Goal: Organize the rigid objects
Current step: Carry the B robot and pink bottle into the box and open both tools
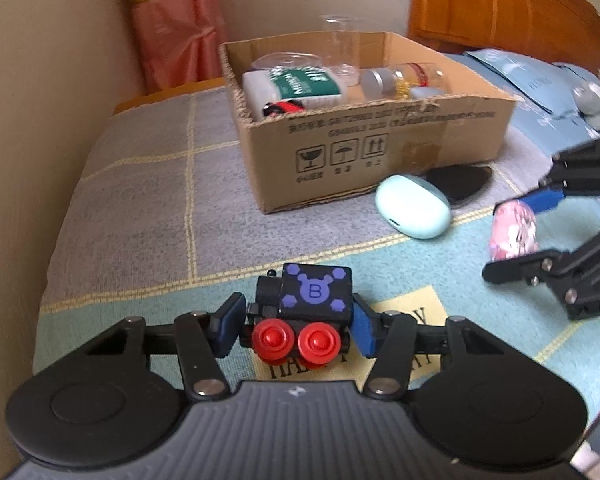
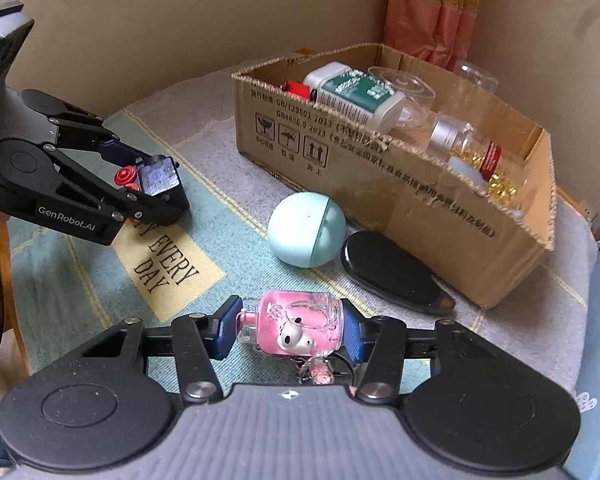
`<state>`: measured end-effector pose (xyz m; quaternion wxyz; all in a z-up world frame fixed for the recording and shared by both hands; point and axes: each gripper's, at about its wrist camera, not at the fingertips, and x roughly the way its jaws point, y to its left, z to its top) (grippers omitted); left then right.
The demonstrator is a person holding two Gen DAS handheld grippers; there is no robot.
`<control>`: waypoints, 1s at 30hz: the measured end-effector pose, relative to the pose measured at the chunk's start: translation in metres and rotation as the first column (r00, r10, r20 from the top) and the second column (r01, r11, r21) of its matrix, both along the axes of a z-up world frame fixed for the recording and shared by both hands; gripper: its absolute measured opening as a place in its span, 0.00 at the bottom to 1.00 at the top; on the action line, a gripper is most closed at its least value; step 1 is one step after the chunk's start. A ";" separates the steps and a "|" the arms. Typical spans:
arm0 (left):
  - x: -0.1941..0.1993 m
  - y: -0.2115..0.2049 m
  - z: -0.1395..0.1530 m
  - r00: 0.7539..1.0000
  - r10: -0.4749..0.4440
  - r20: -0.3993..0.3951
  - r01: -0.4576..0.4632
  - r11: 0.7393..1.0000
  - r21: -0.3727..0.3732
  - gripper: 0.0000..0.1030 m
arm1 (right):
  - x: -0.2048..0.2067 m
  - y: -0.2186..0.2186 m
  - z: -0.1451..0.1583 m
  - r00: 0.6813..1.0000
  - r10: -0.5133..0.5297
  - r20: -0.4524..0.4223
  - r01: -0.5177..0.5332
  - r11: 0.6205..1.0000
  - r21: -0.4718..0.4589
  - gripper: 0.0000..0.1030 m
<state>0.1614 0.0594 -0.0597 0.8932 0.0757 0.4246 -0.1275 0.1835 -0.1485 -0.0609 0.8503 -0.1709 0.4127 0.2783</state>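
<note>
Cardboard box [image 1: 364, 152] lies ahead of the left claw [image 1: 298, 326] and slightly to its right, well apart from it across the bed [image 1: 140, 216]. This claw is clamped on the toy train [image 1: 304, 312], whose long axis points forward, away from the claw body.

Right wrist view: the right claw [image 2: 290, 330] is clamped on the pink earbud case [image 2: 296, 326], long axis crosswise between the fingers. The box lies ahead and to the right, nearer this claw than the left; a mint egg-shaped case [image 2: 306, 234] and a black oval object [image 2: 392, 272] lie between.
</note>
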 end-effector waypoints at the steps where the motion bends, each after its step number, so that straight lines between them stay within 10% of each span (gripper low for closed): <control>1: 0.000 0.000 0.003 1.000 -0.013 -0.002 0.013 1.000 0.002 0.50 | -0.001 -0.001 0.003 1.000 0.001 0.004 -0.001 1.000 0.001 0.55; 30: 0.051 -0.031 0.115 0.957 -0.259 0.129 0.260 0.966 0.012 0.48 | 0.018 -0.036 0.121 0.986 0.003 0.167 -0.022 0.994 0.110 0.55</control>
